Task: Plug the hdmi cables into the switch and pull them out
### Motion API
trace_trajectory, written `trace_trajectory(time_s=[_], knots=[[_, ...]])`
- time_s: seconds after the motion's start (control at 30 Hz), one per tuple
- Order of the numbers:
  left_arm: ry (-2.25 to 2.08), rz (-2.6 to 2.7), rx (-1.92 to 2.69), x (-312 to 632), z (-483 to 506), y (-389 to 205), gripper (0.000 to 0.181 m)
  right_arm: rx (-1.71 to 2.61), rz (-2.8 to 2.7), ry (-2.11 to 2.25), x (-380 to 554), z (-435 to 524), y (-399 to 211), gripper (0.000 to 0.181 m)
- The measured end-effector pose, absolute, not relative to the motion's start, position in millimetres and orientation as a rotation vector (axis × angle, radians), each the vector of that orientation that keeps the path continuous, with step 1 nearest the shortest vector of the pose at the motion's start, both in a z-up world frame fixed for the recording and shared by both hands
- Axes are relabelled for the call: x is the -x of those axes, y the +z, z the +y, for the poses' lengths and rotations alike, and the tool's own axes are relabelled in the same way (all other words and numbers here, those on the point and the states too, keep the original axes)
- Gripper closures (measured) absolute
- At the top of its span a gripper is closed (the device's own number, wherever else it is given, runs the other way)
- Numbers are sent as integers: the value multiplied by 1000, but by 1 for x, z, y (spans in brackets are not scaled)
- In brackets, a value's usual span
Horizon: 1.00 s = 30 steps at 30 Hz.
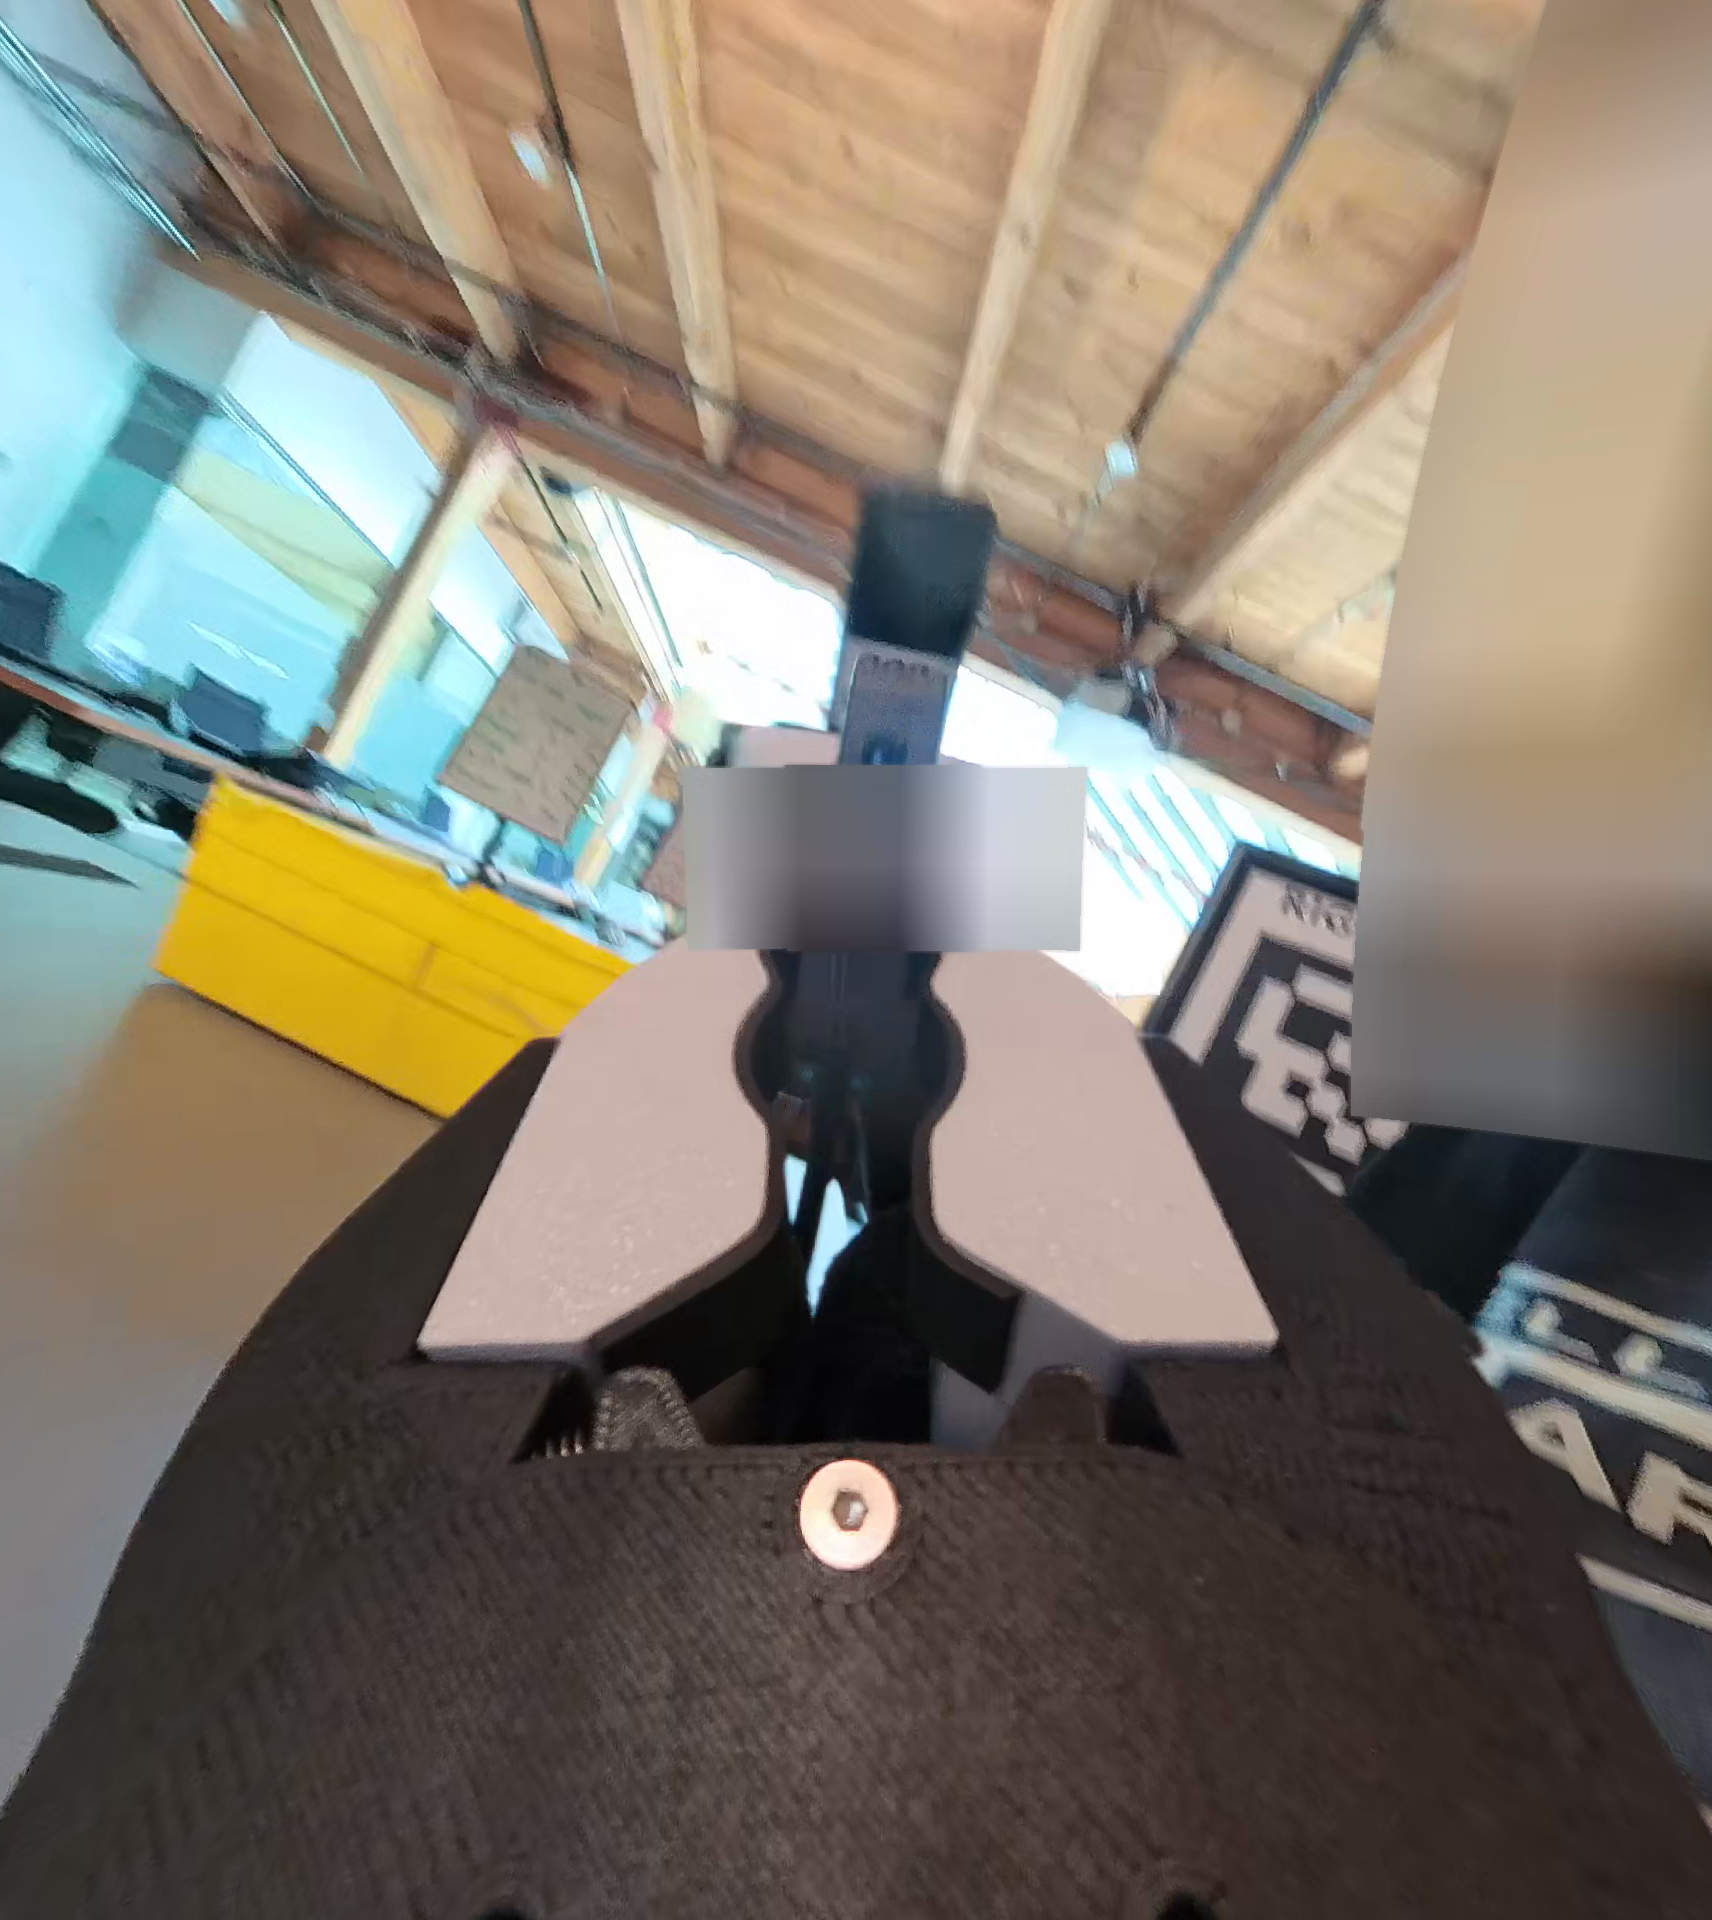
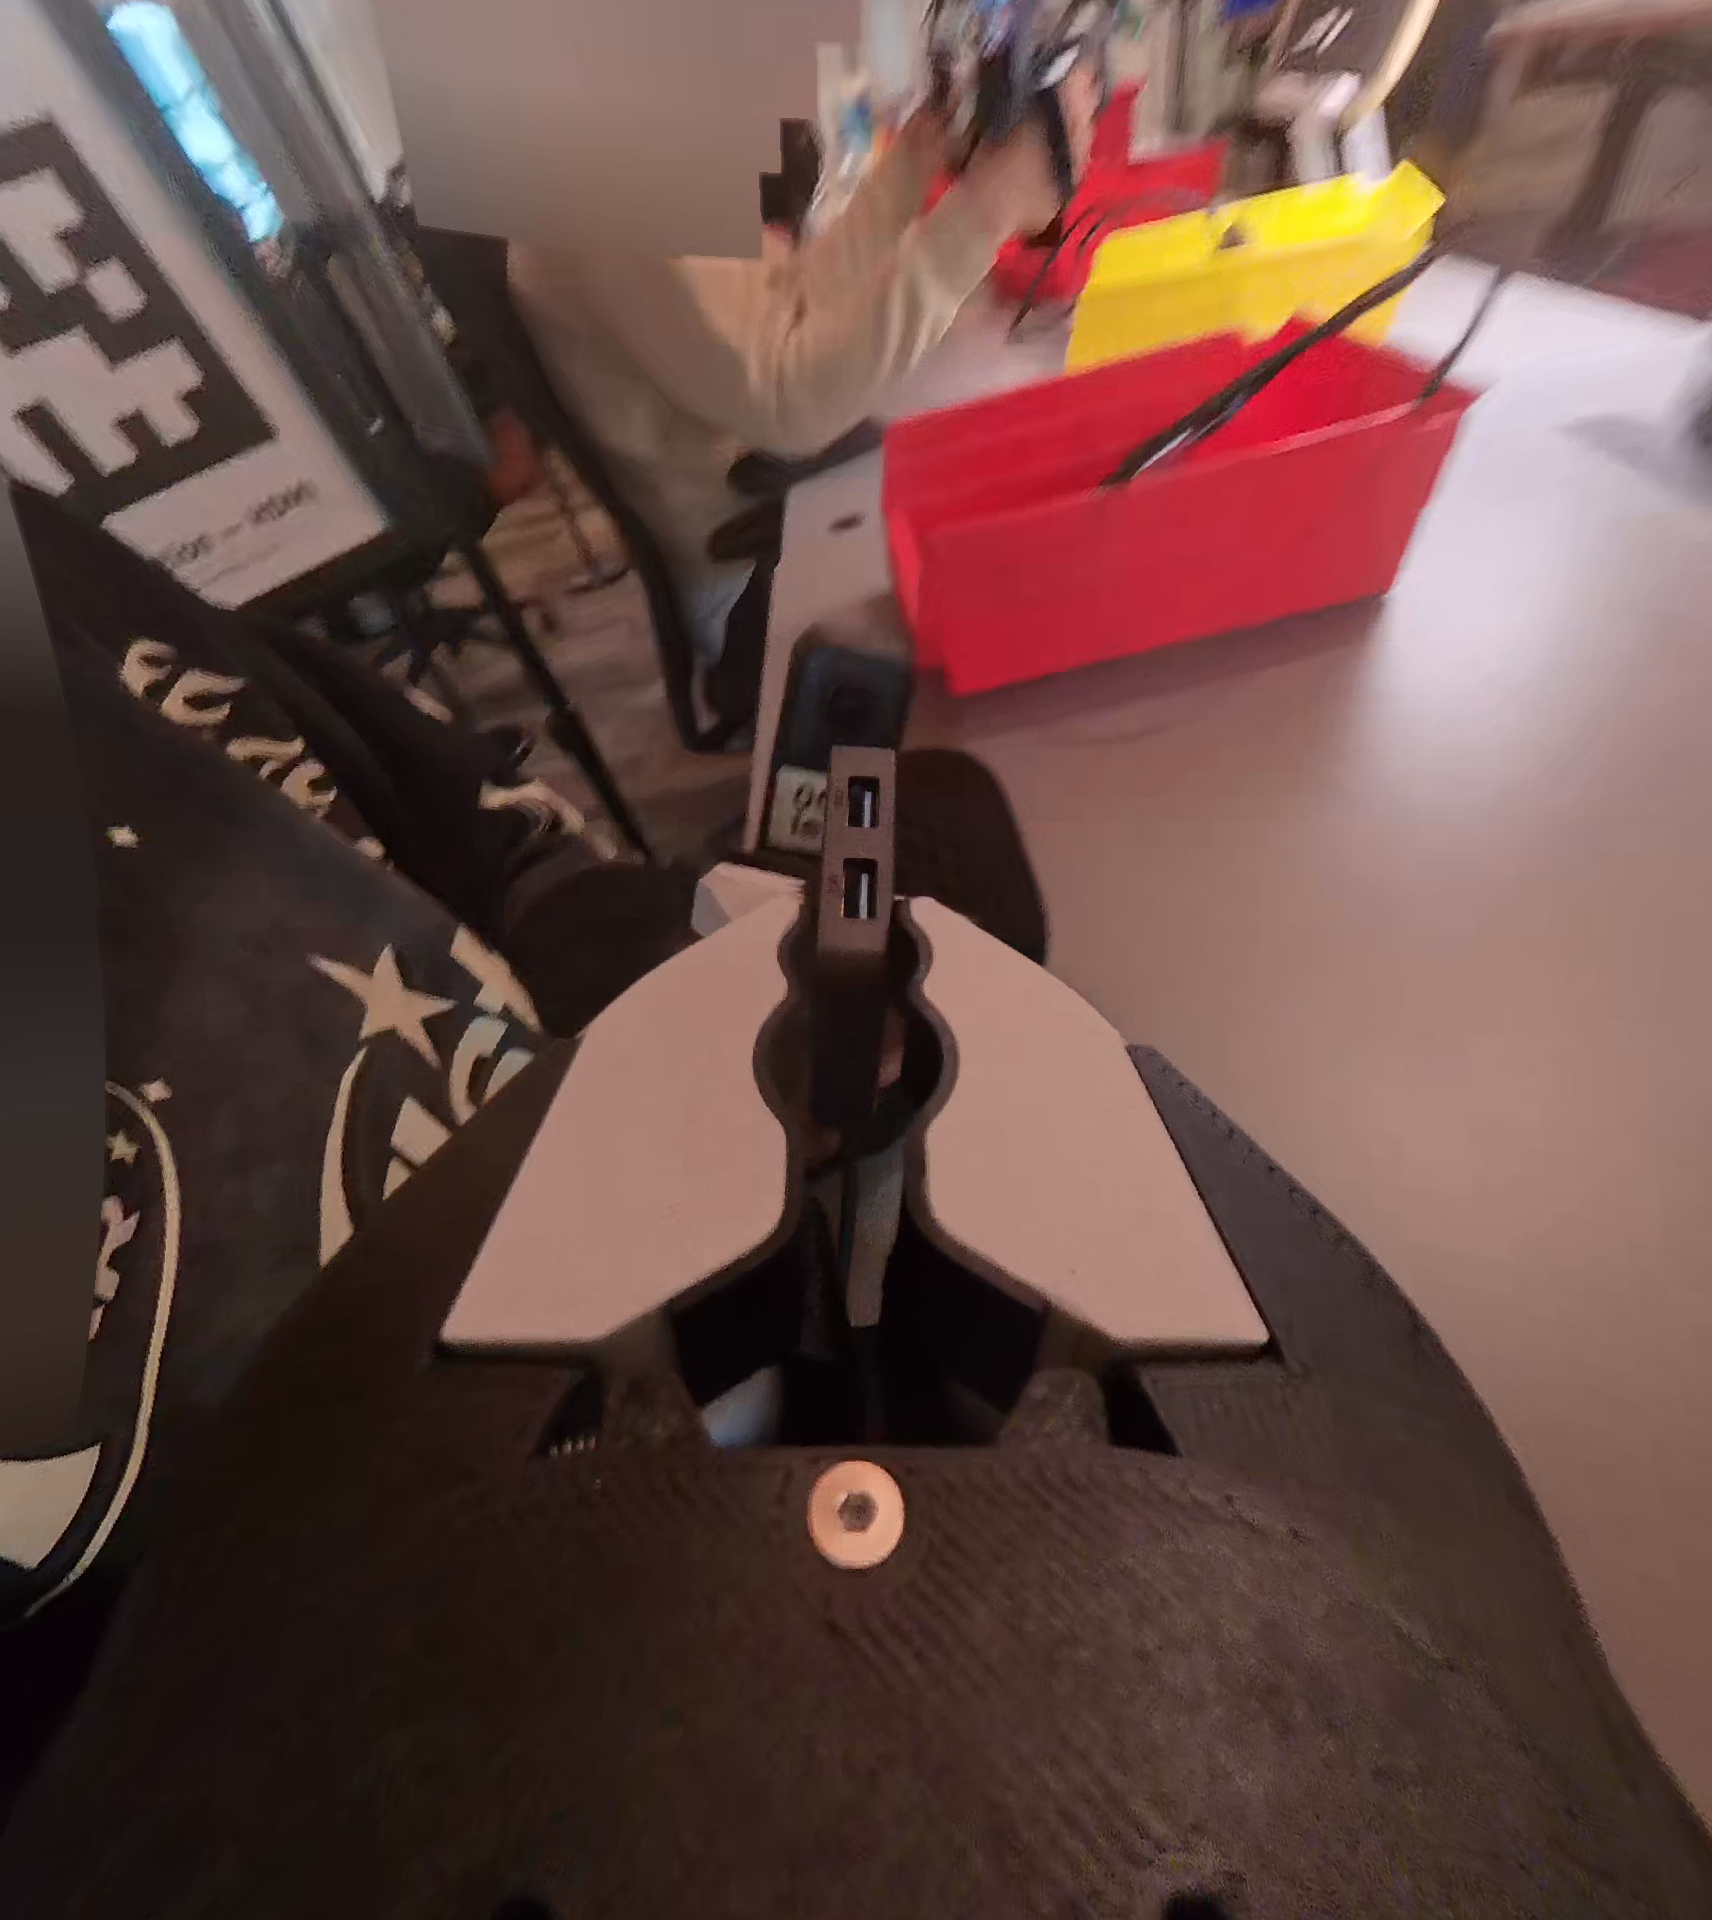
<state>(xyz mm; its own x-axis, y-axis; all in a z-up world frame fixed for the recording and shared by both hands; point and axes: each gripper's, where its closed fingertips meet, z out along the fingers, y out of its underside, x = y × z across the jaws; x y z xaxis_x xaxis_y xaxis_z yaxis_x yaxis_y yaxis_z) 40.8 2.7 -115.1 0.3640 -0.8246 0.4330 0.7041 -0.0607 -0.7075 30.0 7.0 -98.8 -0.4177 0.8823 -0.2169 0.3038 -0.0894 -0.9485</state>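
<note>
Your right gripper (image 2: 857, 966), grey plates on ribbed black printed plastic, pinches the switch (image 2: 860, 862), a slim dark slab standing upright with two rectangular ports facing you. Just behind it, your left gripper (image 2: 836, 717) shows from the front. Farther across the smooth grey table (image 2: 1351, 987) sit a red bin (image 2: 1143, 540) and a yellow bin (image 2: 1247, 260).

Your left gripper (image 1: 857, 935) clamps a black cable plug (image 1: 919, 582), its blunt end pointing up. Beyond lie a yellow bin (image 1: 364, 935), windows and a timber-beamed ceiling (image 1: 831, 208), everything blurred.
</note>
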Motion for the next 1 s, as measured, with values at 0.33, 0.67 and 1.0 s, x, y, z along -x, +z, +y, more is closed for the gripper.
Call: trace_trajectory(time_s=[0.33,0.67,1.0], knots=[[-1171,-34,1014,-13,18,-117,145,1062,-761,952,-174,166,43,167],[-1249,-78,1074,-16,25,-125,145,1018,-644,230,-248,310,17,167],[-1264,-77,1092,-19,24,-122,145,1904,-823,418,-225,349,-162,166]])
